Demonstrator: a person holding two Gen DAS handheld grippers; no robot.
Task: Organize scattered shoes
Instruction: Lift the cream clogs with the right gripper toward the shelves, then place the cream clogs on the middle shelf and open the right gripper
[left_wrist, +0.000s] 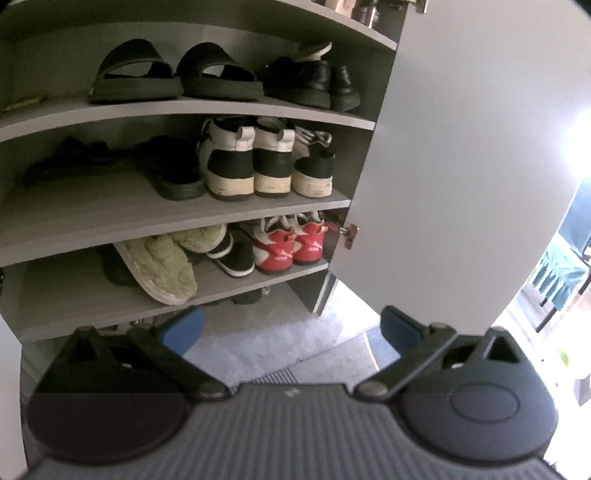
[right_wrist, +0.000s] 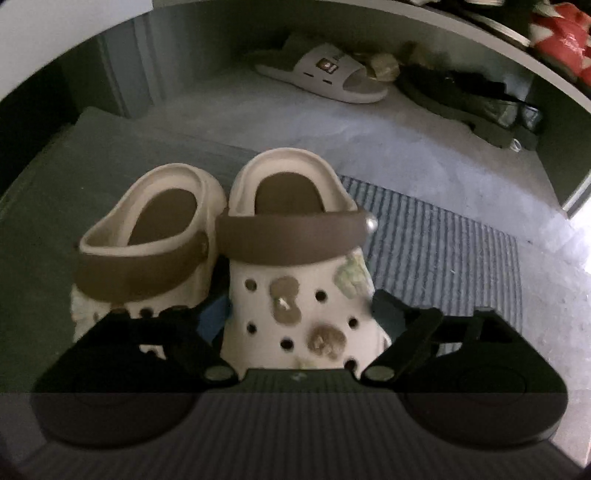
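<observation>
Two cream clogs with brown straps stand side by side on the floor in the right wrist view, toes towards the camera. The right clog (right_wrist: 291, 280) carries several charms, and its toe lies between the wide-spread fingers of my right gripper (right_wrist: 299, 314), which is open. The left clog (right_wrist: 147, 236) stands just outside the left finger. In the left wrist view, my left gripper (left_wrist: 291, 328) is open and holds nothing, hovering before the shoe cabinet (left_wrist: 110, 218).
The cabinet shelves hold black slides (left_wrist: 136, 74), black-and-white sneakers (left_wrist: 251, 162), red sneakers (left_wrist: 291, 247) and fluffy green slippers (left_wrist: 166, 266). The open cabinet door (left_wrist: 461, 147) stands at the right. Under the lowest shelf lie a white slide (right_wrist: 325, 74) and dark shoes (right_wrist: 461, 99). A striped mat (right_wrist: 443, 240) covers the floor.
</observation>
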